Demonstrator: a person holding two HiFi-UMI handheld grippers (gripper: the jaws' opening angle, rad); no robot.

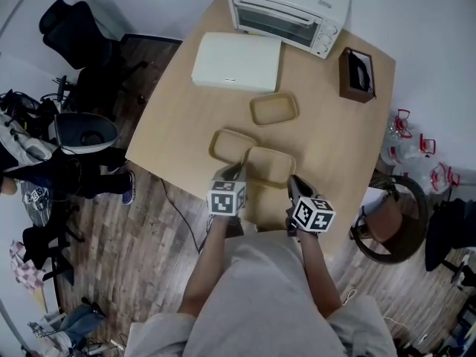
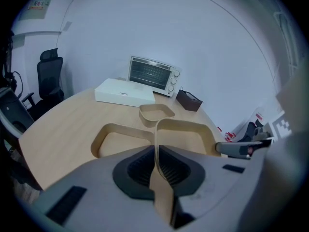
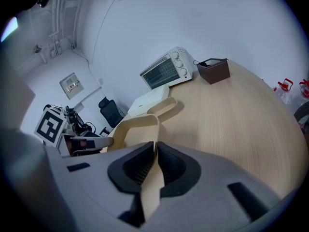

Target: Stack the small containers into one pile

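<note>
Three shallow tan containers lie on the wooden table (image 1: 335,140). The far container (image 1: 274,108) (image 2: 155,112) (image 3: 166,106) stands alone. The left container (image 1: 232,145) (image 2: 116,137) touches the near container (image 1: 271,165) (image 2: 186,132) (image 3: 137,129), whose left edge overlaps it. My left gripper (image 1: 238,171) (image 2: 157,151) is shut on the near container's left wall. My right gripper (image 1: 292,181) (image 3: 155,151) is shut on its right wall. Each gripper shows in the other's view.
A white toaster oven (image 1: 290,10) and a flat white box (image 1: 236,60) stand at the table's far end, with a brown box (image 1: 357,74) at the far right. A black office chair (image 1: 74,36) is off the left edge, another chair (image 1: 394,218) off the right.
</note>
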